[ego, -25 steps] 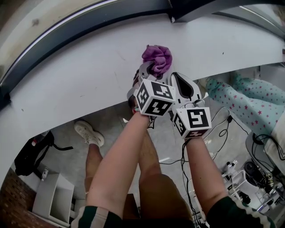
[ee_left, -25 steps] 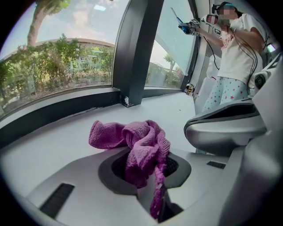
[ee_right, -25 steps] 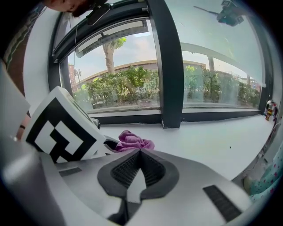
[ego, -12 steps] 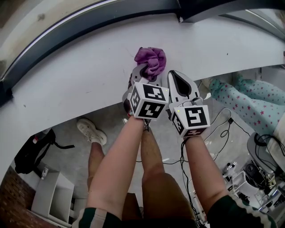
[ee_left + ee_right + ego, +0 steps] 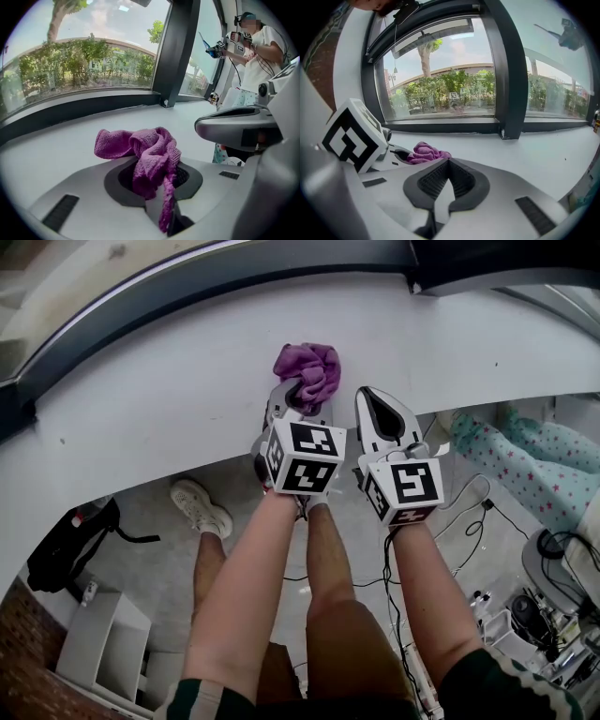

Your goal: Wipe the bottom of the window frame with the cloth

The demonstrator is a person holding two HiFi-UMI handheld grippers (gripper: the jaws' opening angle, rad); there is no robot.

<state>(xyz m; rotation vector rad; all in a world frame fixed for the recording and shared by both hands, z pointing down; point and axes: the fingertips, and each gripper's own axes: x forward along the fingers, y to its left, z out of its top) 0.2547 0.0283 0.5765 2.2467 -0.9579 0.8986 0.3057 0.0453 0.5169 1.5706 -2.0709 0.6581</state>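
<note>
A crumpled purple cloth (image 5: 307, 371) lies on the white sill (image 5: 169, 399), just short of the dark bottom rail of the window frame (image 5: 187, 287). My left gripper (image 5: 298, 395) is shut on the cloth's near end. In the left gripper view the cloth (image 5: 150, 150) bunches out over the jaws, and a strip of it hangs down between them. My right gripper (image 5: 372, 401) is close on the right, over the sill's near edge. It is shut with nothing in it, and its pads (image 5: 449, 161) meet at the tip. The right gripper view shows the cloth (image 5: 424, 153) to the left.
A dark upright mullion (image 5: 176, 56) meets the bottom rail to the right of the cloth. Below the sill are a black bag (image 5: 66, 549), a white box (image 5: 108, 652), floor cables (image 5: 469, 512) and star-patterned trousers (image 5: 534, 465). A person (image 5: 262, 51) stands at the far right.
Both grippers and the cloth have slid to the left along the sill, away from the mullion. The left gripper has kept its hold on the cloth.
</note>
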